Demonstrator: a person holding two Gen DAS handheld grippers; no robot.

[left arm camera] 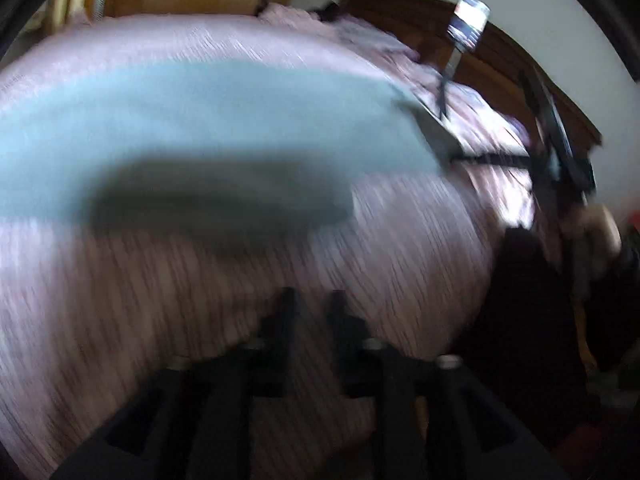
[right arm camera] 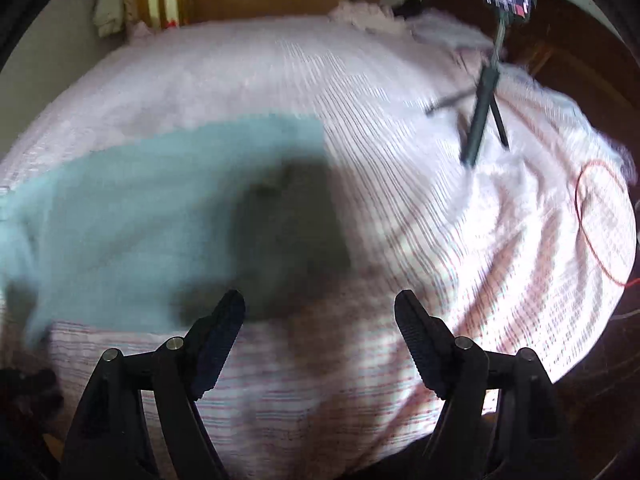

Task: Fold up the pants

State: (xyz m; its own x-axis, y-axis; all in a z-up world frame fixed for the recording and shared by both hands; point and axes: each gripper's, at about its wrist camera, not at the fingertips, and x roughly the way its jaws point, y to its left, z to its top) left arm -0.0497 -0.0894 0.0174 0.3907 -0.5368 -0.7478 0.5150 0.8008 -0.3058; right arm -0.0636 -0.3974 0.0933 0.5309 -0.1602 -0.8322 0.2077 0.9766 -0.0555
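Observation:
Light blue-green pants (left arm camera: 192, 120) lie flat on the pink striped bedspread (left arm camera: 400, 248), blurred by motion. In the left wrist view my left gripper (left arm camera: 310, 308) hovers above the bedspread, short of the pants, its fingers nearly together and holding nothing. In the right wrist view the pants (right arm camera: 140, 208) lie left of centre with a dark shadow on them. My right gripper (right arm camera: 320, 312) is wide open and empty, just above the bed at the near edge of the pants.
A phone on a small tripod (right arm camera: 486, 108) stands on the bed at the right; it also shows in the left wrist view (left arm camera: 456, 60). A dark wooden headboard (left arm camera: 500, 76) is behind it. A red cable (right arm camera: 592, 216) loops at the bed's right edge. Rumpled bedding (right arm camera: 376, 16) lies at the far side.

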